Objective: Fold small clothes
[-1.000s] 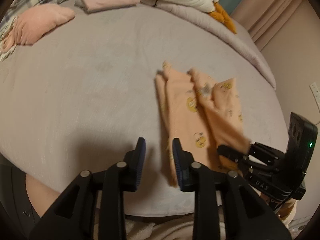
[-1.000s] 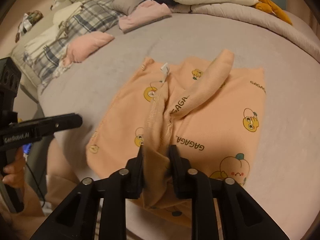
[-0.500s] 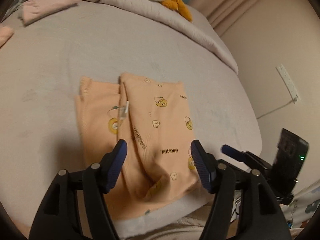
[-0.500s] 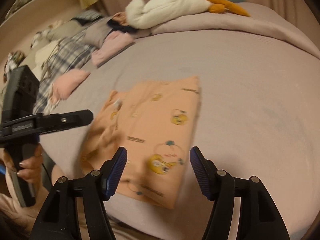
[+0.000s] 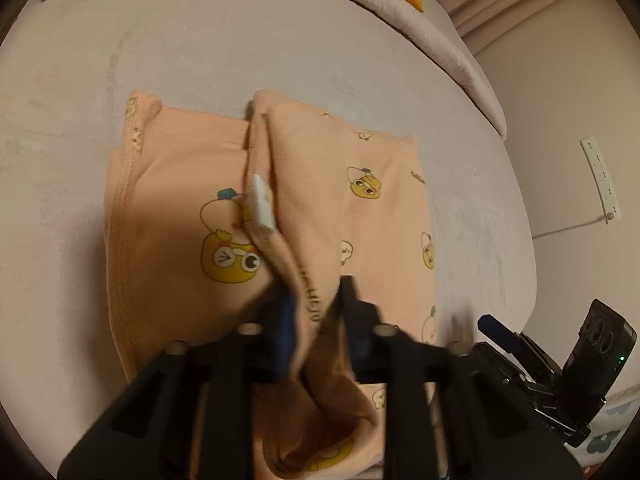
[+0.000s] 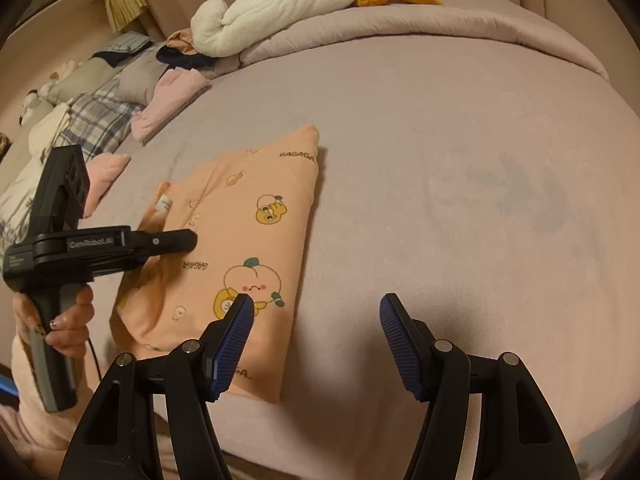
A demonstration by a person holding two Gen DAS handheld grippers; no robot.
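A small peach garment [image 5: 352,216] with cartoon prints lies partly folded on the pinkish-grey bed [image 5: 240,48]. A white label [image 5: 262,200] sticks up at its middle fold. My left gripper [image 5: 316,312] is shut on the raised near edge of that fold. In the right wrist view the garment [image 6: 248,232] lies left of centre, with the left gripper [image 6: 176,242] on its left side. My right gripper [image 6: 316,340] is open and empty above the bed, just right of the garment's near corner.
Folded pink clothes [image 6: 168,100], a plaid item [image 6: 96,124] and pillows lie at the far left of the bed. A white and orange plush toy [image 6: 288,4] rests on the rolled duvet [image 6: 440,24] at the back. A wall socket [image 5: 600,176] is at the right.
My right gripper let go of the garment's flap, opened and drew back to the right. My left gripper moved in and shut on the middle fold's near edge.
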